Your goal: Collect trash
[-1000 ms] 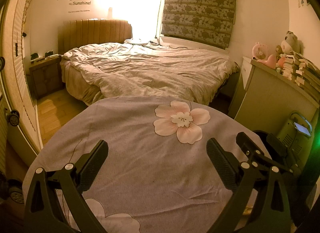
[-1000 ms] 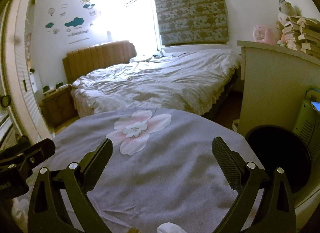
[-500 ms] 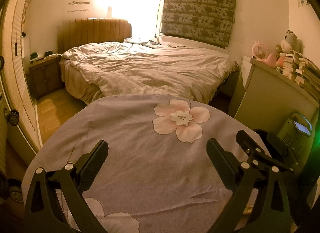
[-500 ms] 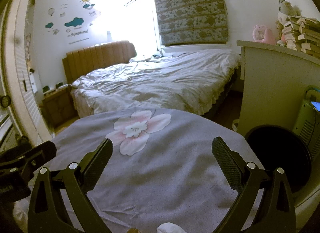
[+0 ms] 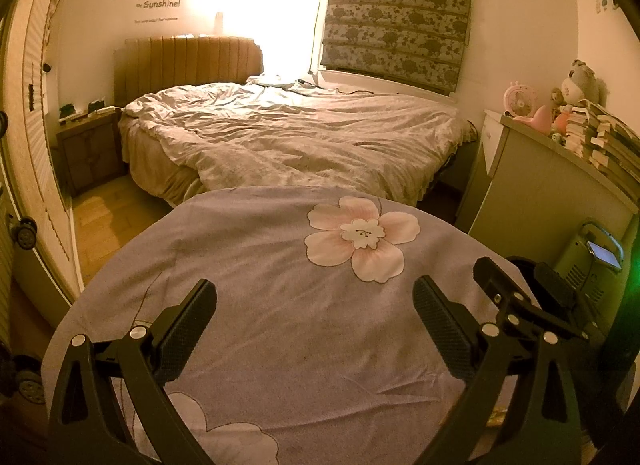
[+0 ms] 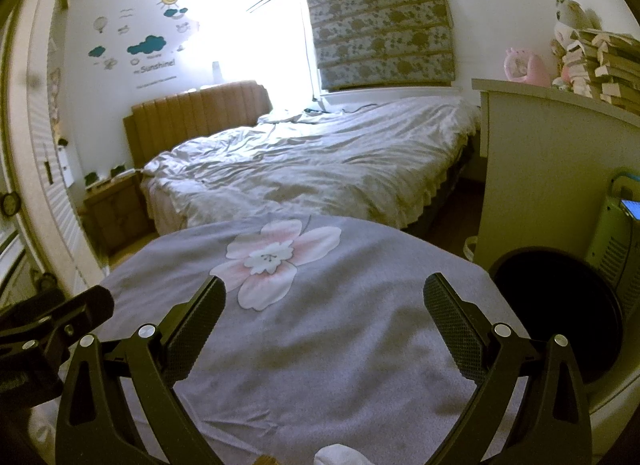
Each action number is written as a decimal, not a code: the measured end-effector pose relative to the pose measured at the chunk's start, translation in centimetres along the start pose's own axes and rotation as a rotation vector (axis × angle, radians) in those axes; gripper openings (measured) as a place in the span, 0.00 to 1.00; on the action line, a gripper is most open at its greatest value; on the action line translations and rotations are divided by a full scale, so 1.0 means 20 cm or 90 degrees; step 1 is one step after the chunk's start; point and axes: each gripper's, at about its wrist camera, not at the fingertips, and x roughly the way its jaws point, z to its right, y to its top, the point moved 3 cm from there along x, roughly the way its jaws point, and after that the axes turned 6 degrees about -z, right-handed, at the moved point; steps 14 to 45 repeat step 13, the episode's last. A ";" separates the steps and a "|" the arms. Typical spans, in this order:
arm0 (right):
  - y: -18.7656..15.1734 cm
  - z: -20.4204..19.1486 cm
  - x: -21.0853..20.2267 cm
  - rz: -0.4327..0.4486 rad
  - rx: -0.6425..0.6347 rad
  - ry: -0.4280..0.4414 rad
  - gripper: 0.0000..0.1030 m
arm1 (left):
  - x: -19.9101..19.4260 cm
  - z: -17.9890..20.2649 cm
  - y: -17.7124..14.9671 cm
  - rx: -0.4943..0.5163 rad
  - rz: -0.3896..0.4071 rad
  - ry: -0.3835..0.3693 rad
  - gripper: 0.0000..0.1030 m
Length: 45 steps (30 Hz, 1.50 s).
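My left gripper (image 5: 316, 305) is open and empty above a round table with a purple flowered cloth (image 5: 280, 325). My right gripper (image 6: 324, 305) is open and empty above the same cloth (image 6: 320, 345). A white crumpled scrap (image 6: 340, 455) lies at the bottom edge of the right wrist view, below the gripper; a small tan bit (image 6: 266, 460) lies beside it. A dark round bin (image 6: 560, 305) stands right of the table. The right gripper's fingers (image 5: 496, 285) show at the right of the left wrist view. The left gripper (image 6: 60, 317) shows at the left of the right wrist view.
A bed with a rumpled duvet (image 5: 300, 137) stands beyond the table. A white cabinet (image 5: 552, 193) with stacked books (image 5: 608, 141), a pink fan and plush toys is at the right. A green device (image 6: 620, 233) stands by the bin. A nightstand (image 5: 88, 149) is at the left.
Both views have shifted only slightly. Both grippers stay open and empty over the cloth.
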 end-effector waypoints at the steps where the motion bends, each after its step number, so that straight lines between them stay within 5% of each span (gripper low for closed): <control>1: 0.00 0.00 0.00 0.000 0.000 0.000 0.95 | 0.00 0.00 0.00 0.001 0.001 -0.001 0.95; 45: 0.00 0.00 0.00 -0.001 0.001 0.000 0.95 | 0.02 -0.03 0.02 -0.003 -0.008 -0.004 0.95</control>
